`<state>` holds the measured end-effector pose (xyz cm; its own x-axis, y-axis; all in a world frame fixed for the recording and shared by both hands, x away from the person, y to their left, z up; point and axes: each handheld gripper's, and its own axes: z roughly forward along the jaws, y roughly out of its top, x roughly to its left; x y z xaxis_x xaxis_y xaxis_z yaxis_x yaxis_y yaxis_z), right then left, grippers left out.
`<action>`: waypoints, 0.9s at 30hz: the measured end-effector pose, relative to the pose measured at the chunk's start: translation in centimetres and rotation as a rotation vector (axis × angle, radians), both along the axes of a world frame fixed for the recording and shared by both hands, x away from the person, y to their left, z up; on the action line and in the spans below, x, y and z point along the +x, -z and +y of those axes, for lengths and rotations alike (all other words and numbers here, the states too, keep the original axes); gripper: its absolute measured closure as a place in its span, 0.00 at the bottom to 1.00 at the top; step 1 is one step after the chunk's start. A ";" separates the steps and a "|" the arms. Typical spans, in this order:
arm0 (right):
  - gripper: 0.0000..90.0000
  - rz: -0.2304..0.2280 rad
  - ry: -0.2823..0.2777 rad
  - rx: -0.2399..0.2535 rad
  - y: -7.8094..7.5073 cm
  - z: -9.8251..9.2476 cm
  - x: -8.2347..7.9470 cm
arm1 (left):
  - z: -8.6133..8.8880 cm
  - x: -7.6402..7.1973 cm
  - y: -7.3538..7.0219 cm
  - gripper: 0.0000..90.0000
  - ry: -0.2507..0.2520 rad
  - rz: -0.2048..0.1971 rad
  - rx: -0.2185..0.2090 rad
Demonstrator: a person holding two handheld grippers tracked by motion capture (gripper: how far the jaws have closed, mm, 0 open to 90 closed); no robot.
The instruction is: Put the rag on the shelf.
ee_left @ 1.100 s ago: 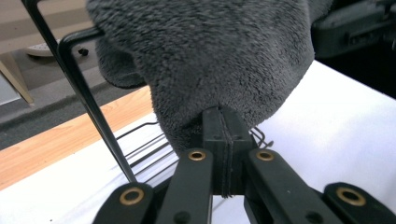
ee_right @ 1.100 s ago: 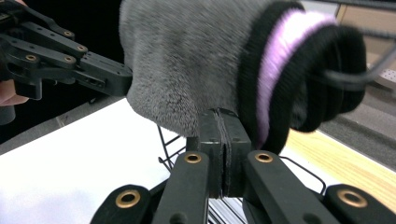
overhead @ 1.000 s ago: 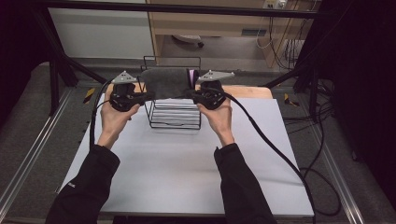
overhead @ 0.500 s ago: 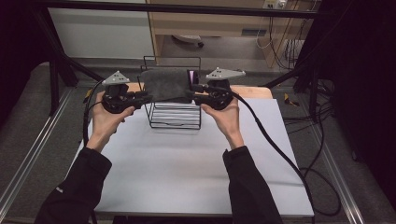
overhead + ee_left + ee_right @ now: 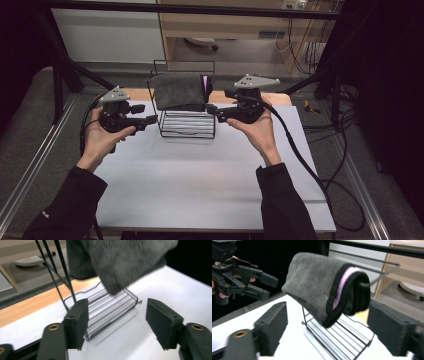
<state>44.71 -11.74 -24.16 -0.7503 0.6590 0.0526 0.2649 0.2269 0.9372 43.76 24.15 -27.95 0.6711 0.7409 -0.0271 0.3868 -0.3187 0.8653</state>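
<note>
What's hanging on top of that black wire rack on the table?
A folded grey fluffy towel with black edging and a pink stripe is draped over a bar of the black wire rack. That bar is covered by the cloth. Bare wire slats lie beneath it.

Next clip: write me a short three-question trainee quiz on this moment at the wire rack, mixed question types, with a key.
1. True or false: the grey towel lies flat on the white table.
2. What does the towel hang over? A) the wire rack's top bar B) a chair C) the left gripper
3. Does the right gripper grip anything?

Key
1. False: it is draped on the rack.
2. A
3. No: its jaws have just been opening and stand apart beside the towel, as do the left gripper's.
</note>
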 end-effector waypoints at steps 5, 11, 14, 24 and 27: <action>0.09 0.021 0.014 -0.033 1.2 -1.2 -1.0 | 0.6 -1.2 1.2 0.29 0.010 -0.003 0.017; 0.05 0.045 0.027 -0.021 3.3 -2.8 -2.2 | 1.1 -2.5 2.9 0.15 0.006 -0.013 0.018; 0.03 0.058 0.044 -0.022 4.5 -3.7 -2.7 | 1.4 -3.1 3.9 0.10 -0.003 -0.012 0.022; 0.01 0.116 0.035 -0.005 9.9 -7.0 -4.0 | 1.7 -4.4 8.3 0.06 -0.005 0.005 -0.003; 0.01 0.127 0.033 -0.002 11.6 -7.8 -4.5 | 1.8 -4.7 9.9 0.06 -0.001 0.011 0.001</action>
